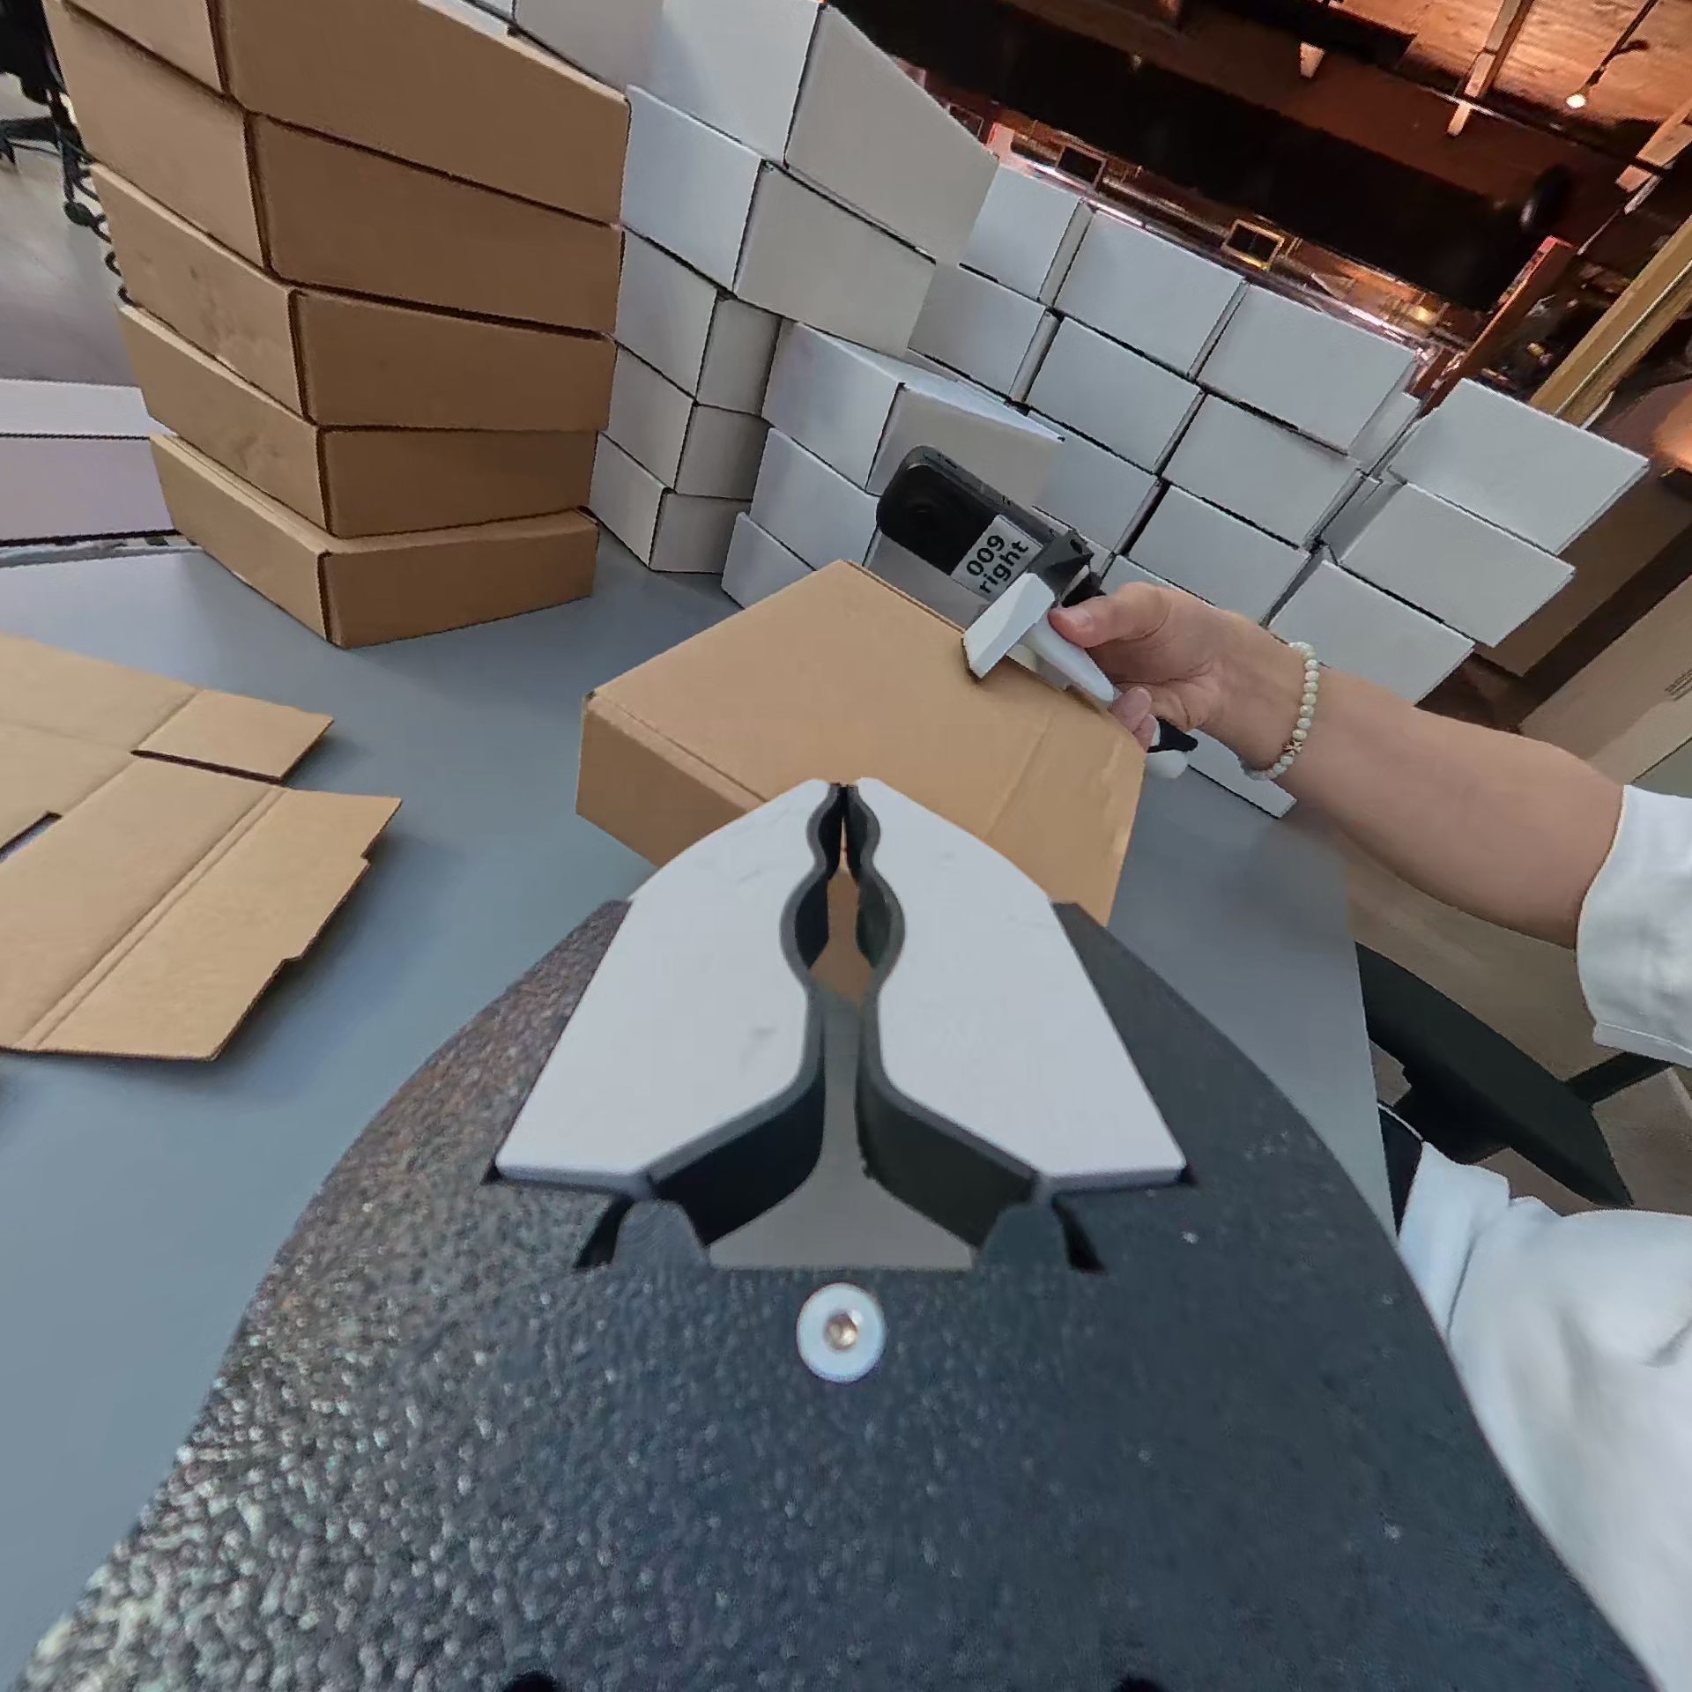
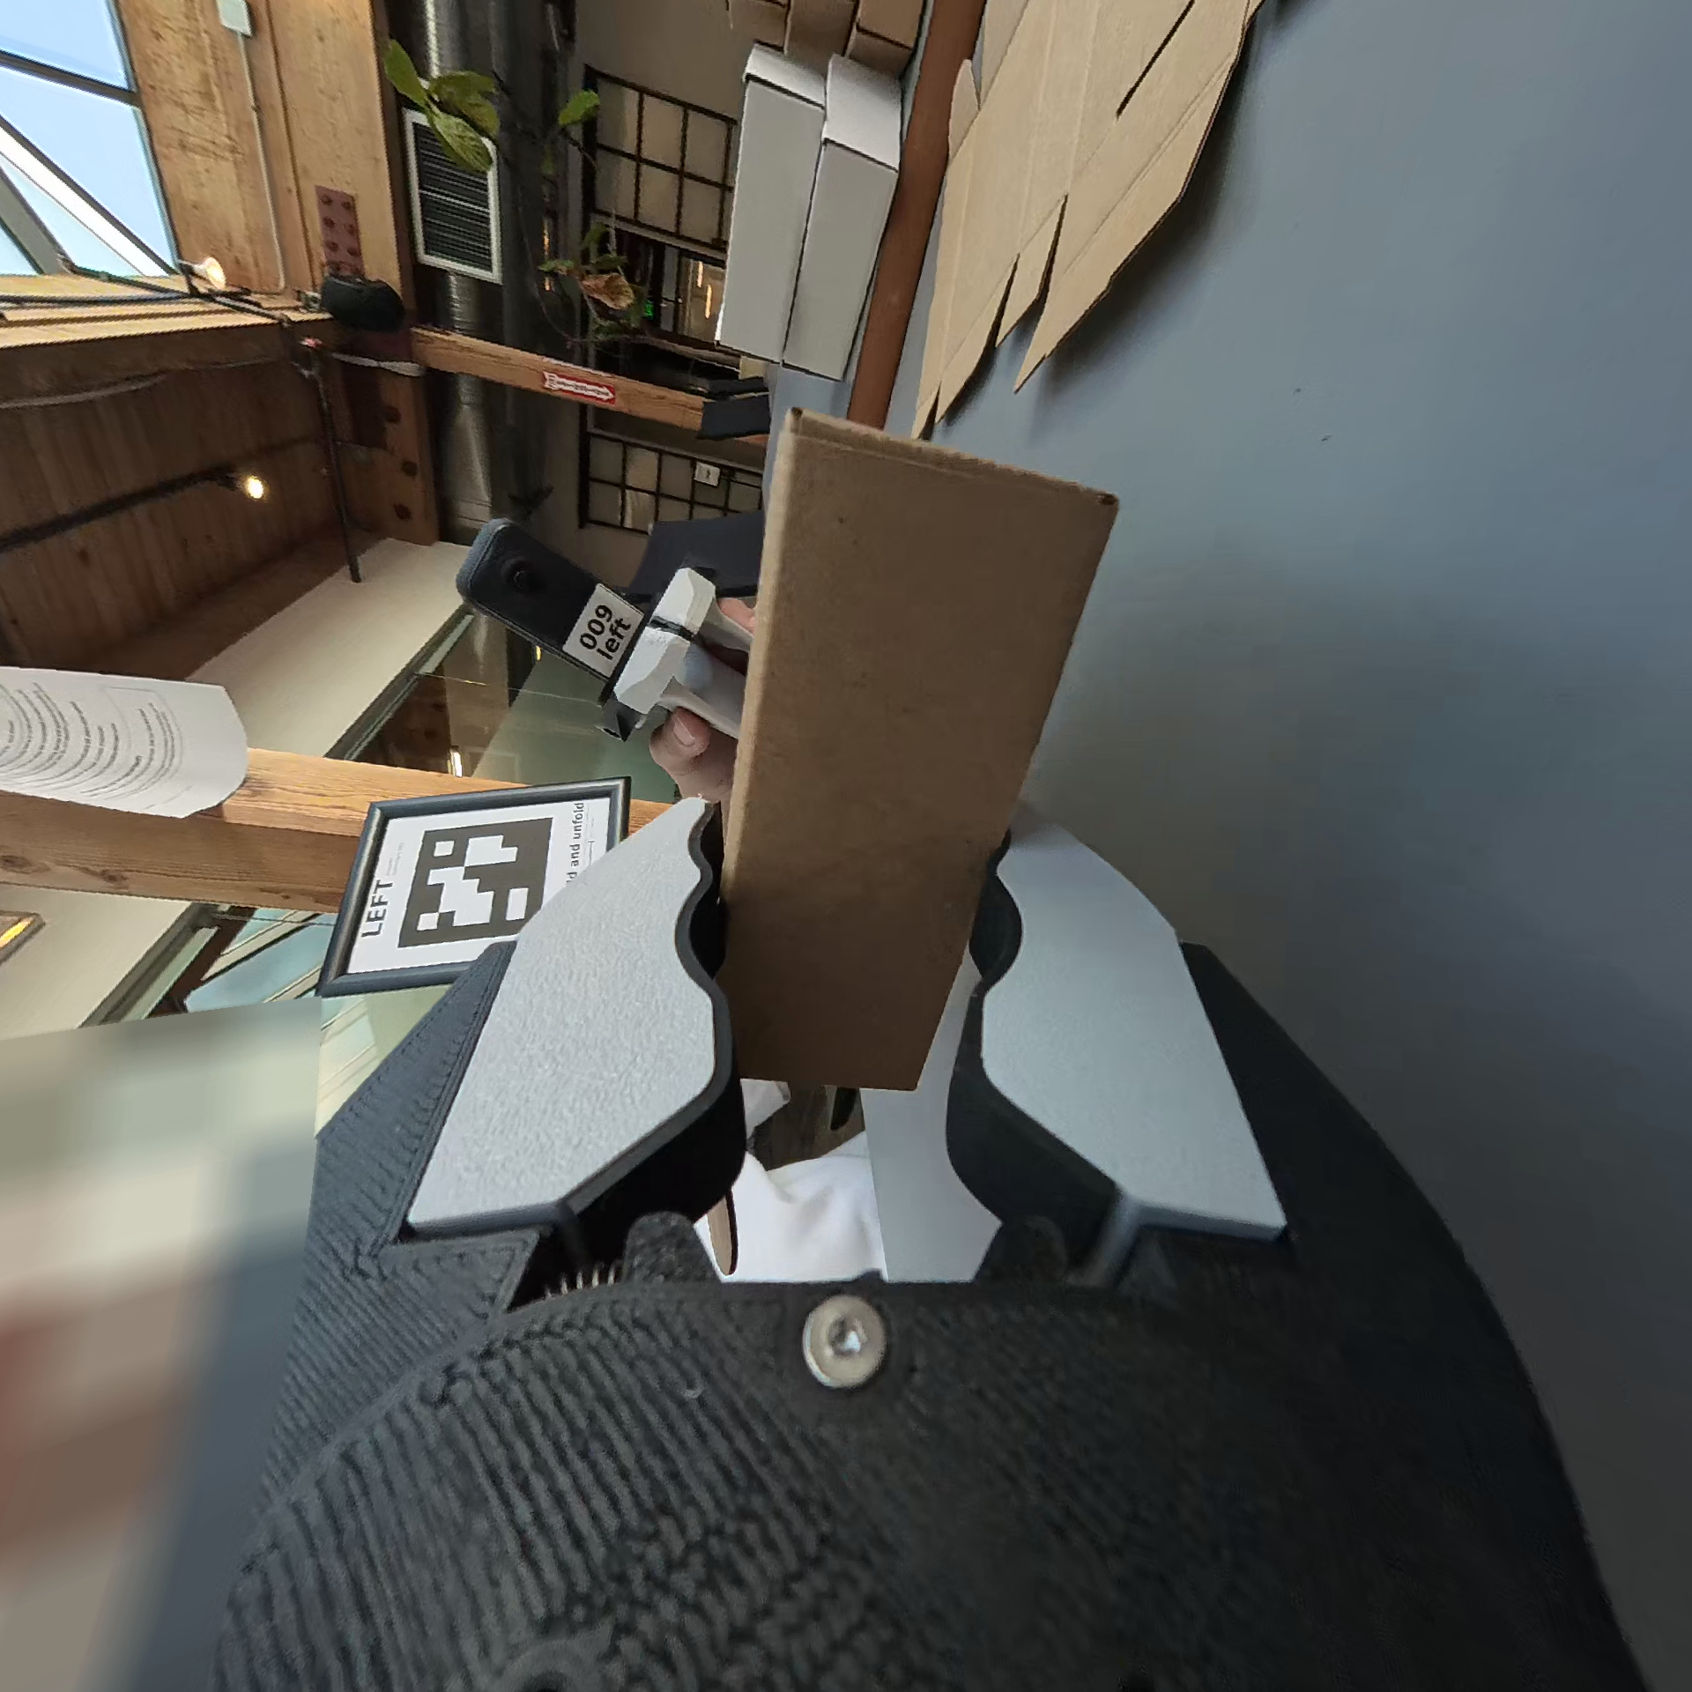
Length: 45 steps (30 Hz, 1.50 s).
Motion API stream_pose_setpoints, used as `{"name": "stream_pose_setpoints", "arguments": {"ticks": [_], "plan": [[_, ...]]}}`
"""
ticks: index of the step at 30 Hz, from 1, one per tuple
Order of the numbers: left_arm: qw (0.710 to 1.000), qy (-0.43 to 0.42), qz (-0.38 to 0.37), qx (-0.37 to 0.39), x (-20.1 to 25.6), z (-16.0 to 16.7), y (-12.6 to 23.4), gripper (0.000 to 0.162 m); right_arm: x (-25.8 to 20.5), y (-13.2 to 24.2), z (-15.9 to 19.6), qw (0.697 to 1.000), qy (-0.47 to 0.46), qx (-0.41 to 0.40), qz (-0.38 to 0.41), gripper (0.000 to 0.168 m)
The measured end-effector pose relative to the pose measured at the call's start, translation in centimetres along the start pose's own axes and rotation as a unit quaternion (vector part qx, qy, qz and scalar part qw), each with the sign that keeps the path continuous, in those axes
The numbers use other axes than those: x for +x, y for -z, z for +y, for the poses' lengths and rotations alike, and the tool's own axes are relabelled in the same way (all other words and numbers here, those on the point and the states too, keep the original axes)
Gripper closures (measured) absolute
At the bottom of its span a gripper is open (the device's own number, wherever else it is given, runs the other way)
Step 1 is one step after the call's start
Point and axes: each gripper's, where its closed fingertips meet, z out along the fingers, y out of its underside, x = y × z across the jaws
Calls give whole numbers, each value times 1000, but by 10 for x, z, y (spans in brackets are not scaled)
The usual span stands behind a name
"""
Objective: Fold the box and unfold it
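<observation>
Cardboard: the brown box (image 1: 851,732) I am working on sits assembled and closed on the grey table (image 1: 275,1236), just ahead of my left tool.
Left tool (image 1: 842,806): fingers pressed together, nothing between them, tips hanging just short of the box's near side.
Right tool (image 2: 847,916): fingers apart, straddling one wall of the box; I cannot tell whether the pads touch it. From the left wrist view it meets the box's upper edge at about 2 o'clock (image 1: 993,645).
Step in hand: I judge the folding done and the unfolding about to begin, with my right tool taking hold at the lid side.
Next move: close the right tool on that edge and lift it free, while my left tool steadies the near wall so the box does not slide.
Flat blanks (image 1: 183,879): unfolded sheets lie at 9 o'clock on the table, well apart from the box.
Stacks: brown cartons (image 1: 385,366) at 11 o'clock and white cartons (image 1: 1144,366) at 1 o'clock, behind the box.
</observation>
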Motion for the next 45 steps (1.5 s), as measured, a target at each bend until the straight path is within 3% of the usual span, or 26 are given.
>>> {"name": "stream_pose_setpoints", "arguments": {"ticks": [9, 15, 20, 22, 24, 29, 31, 33, 39, 45], "plan": [[992, -111, -50, 33, 3, -20, 13, 161, -36, 2, -4, 995, -24, 35, -91, 115], [979, -185, -70, 43, 8, -29, 18, 156, -67, -1, 12, 986, -24, 18, -164, 115], [951, -296, -82, 35, 21, -27, 22, 130, -67, -1, 26, 986, -39, -22, -159, 115], [917, -385, -103, 22, 25, -23, 26, 118, -68, 3, 28, 985, -46, -34, -161, 115], [862, -489, -136, 0, 25, -17, 30, 107, -67, 6, 32, 986, -45, -49, -152, 115], [689, -697, -201, -21, 35, -15, 29, 77, -66, 4, 42, 986, -48, -90, -133, 115], [607, -769, -199, -8, 49, -14, 26, 75, -65, 2, 44, 985, -48, -101, -129, 115], [549, -815, -185, -4, 60, -7, 21, 74, -66, 0, 49, 984, -48, -116, -129, 112], [484, -863, -146, -6, 73, 10, 11, 75, -67, -8, 62, 979, -49, -150, -127, 115], [474, -869, -139, -2, 78, 11, 6, 83, -63, -13, 66, 979, -46, -159, -118, 114]]}}
